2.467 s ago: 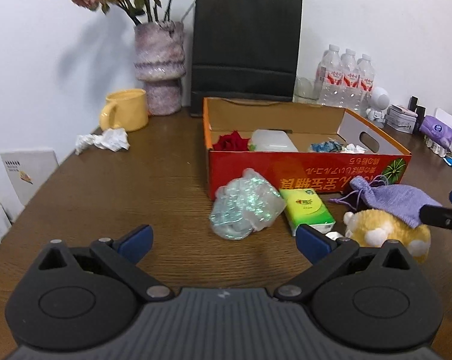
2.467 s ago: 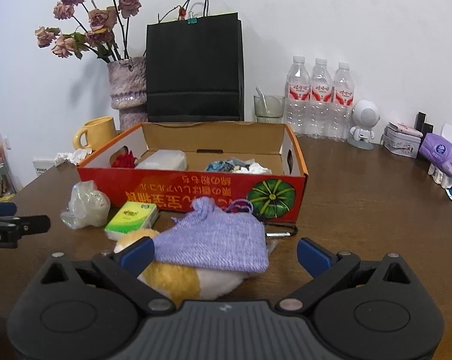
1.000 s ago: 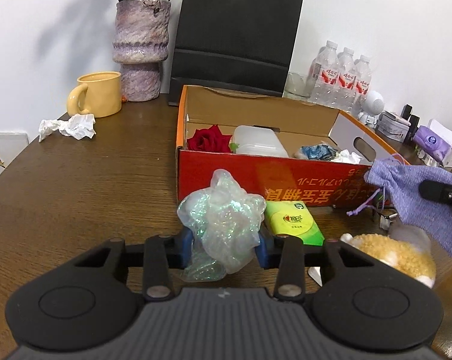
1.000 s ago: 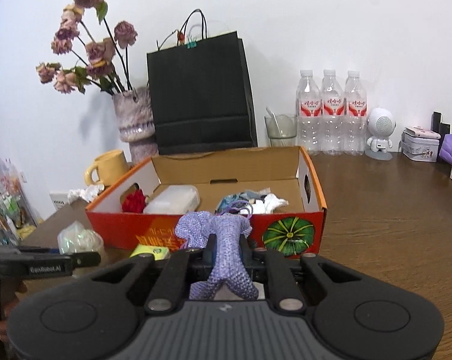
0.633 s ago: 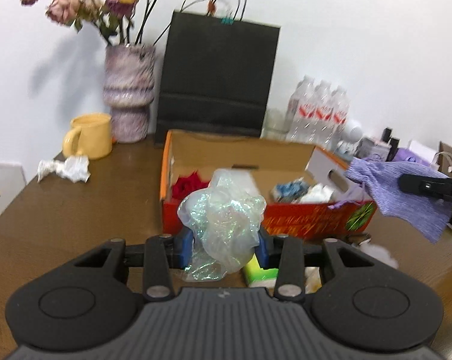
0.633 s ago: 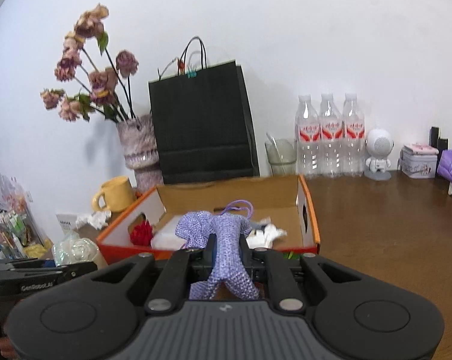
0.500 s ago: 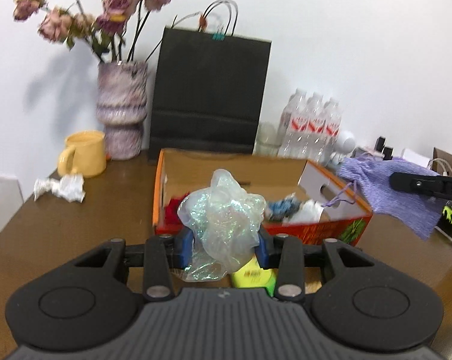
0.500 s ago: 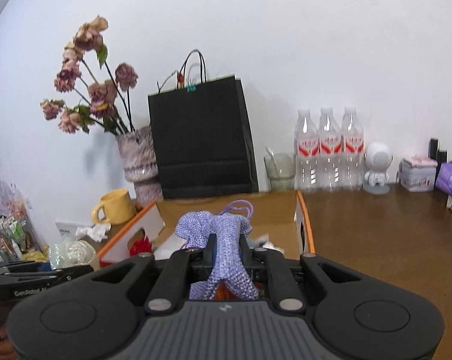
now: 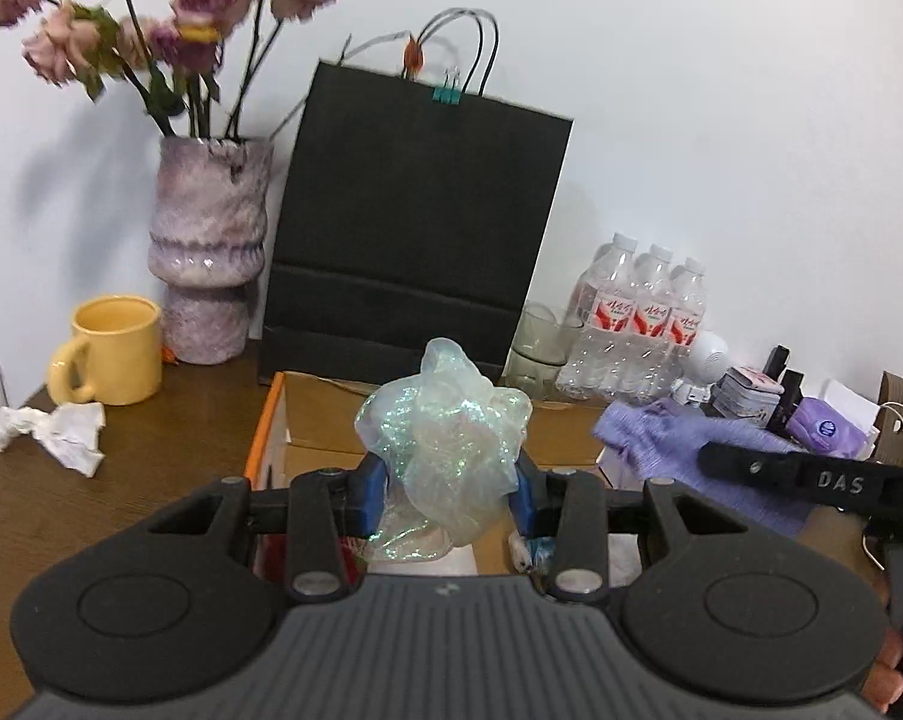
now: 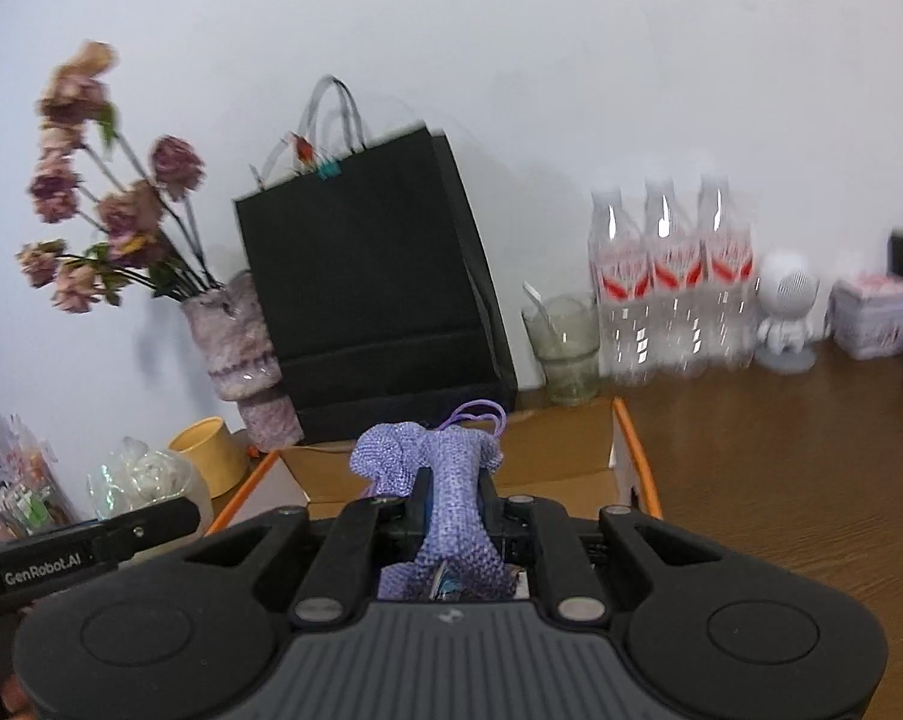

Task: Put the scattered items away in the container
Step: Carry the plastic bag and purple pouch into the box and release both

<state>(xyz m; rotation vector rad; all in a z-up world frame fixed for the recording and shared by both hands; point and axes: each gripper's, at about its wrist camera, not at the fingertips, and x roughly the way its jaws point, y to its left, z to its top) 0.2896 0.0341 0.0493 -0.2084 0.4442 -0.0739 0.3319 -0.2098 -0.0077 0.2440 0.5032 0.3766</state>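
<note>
My left gripper (image 9: 448,486) is shut on a crumpled iridescent plastic bag (image 9: 445,450) and holds it above the left part of the orange cardboard box (image 9: 307,420). My right gripper (image 10: 454,501) is shut on a purple knitted pouch (image 10: 445,480) and holds it above the same box (image 10: 625,450). The pouch also shows at the right in the left wrist view (image 9: 679,450), and the bag at the left in the right wrist view (image 10: 145,480). Most of the box's inside is hidden behind the grippers.
Behind the box stand a black paper bag (image 9: 415,240), a purple vase with dried flowers (image 9: 208,246), a glass (image 9: 535,348) and three water bottles (image 9: 643,324). A yellow mug (image 9: 112,357) and crumpled tissue (image 9: 55,432) lie left. Small items (image 9: 811,414) crowd the right.
Both grippers have risen and moved forward over the box with their loads. The tissue pack and plush toy on the table have dropped out of view.
</note>
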